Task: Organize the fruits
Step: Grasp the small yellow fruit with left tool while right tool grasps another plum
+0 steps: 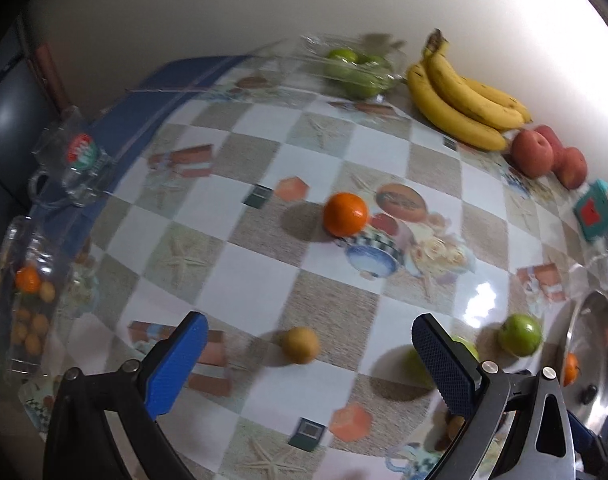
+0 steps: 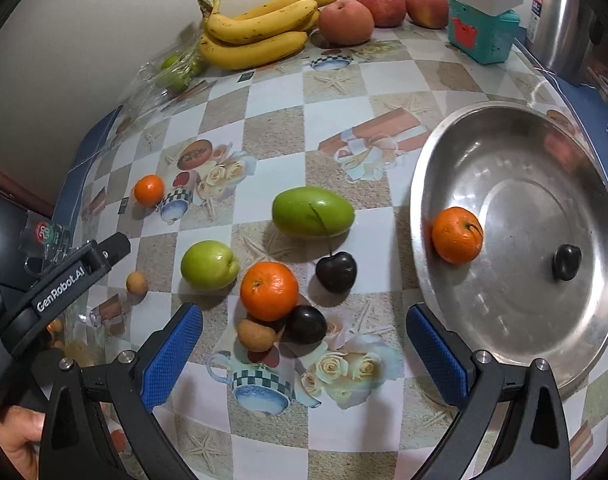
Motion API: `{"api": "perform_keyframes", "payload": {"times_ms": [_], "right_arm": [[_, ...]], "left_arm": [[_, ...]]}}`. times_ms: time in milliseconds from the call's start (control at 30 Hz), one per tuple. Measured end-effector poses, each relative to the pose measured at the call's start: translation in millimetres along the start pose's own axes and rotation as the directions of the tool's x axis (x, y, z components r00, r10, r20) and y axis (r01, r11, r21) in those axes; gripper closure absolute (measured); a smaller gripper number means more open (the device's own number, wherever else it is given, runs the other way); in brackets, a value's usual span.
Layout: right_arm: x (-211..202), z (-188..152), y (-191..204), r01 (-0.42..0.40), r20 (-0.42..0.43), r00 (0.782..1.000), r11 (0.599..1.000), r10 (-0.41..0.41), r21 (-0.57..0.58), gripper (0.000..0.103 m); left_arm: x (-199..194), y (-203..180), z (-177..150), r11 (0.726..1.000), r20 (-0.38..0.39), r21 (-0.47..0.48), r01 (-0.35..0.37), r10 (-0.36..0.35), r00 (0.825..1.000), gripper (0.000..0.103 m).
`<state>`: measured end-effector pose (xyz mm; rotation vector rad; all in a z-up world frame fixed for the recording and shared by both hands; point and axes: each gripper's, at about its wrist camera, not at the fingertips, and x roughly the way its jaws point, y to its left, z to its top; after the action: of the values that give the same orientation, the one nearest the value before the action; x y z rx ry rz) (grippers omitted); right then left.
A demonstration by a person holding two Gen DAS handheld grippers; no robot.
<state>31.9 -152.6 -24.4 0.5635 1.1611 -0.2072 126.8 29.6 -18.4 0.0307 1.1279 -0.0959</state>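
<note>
Both claws are released and hold nothing: the right claw (image 2: 304, 344) hangs over the desk (image 2: 271, 128) with an orange (image 2: 269, 291), a dark plum (image 2: 306, 325) and a small brown fruit (image 2: 256, 335) just ahead between its fingers. To its right, a steel pan (image 2: 516, 152) holds 1 orange (image 2: 457, 235). The left claw (image 1: 310, 356) has a small tan fruit (image 1: 299, 345) just ahead between its fingers and another orange (image 1: 346, 214) farther ahead.
</note>
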Motion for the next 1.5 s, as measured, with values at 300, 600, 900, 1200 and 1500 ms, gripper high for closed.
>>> {"api": "perform_keyframes", "payload": {"times_ms": [300,600,900,1200,1500], "right_arm": [[-1,-3,-8,0.015,-0.006,1.0,0.999,-0.015,0.03,0.033],[6,-6,-7,-0.006,-0.038,0.999,1.0,0.007,0.031,0.048],[13,-8,-8,-0.026,-0.07,0.997,0.999,0.029,0.047,0.06],[21,-9,-14,-0.041,-0.095,0.994,0.996,0.048,0.075,0.066],[25,-9,-17,-0.068,-0.105,0.991,0.993,0.078,0.098,0.069]], "left_arm": [[3,12,1,0.998,-0.019,-0.052,0.021,-0.022,1.0,0.003],[23,17,-4,0.993,-0.102,-0.114,0.03,-0.042,0.994,0.037],[32,22,-6,0.984,-0.138,-0.17,0.047,-0.071,0.988,0.053],[34,39,-8,0.963,-0.147,-0.262,0.065,-0.107,0.983,0.065],[35,36,-8,0.959,-0.147,-0.27,0.082,-0.126,0.981,0.073]]}}
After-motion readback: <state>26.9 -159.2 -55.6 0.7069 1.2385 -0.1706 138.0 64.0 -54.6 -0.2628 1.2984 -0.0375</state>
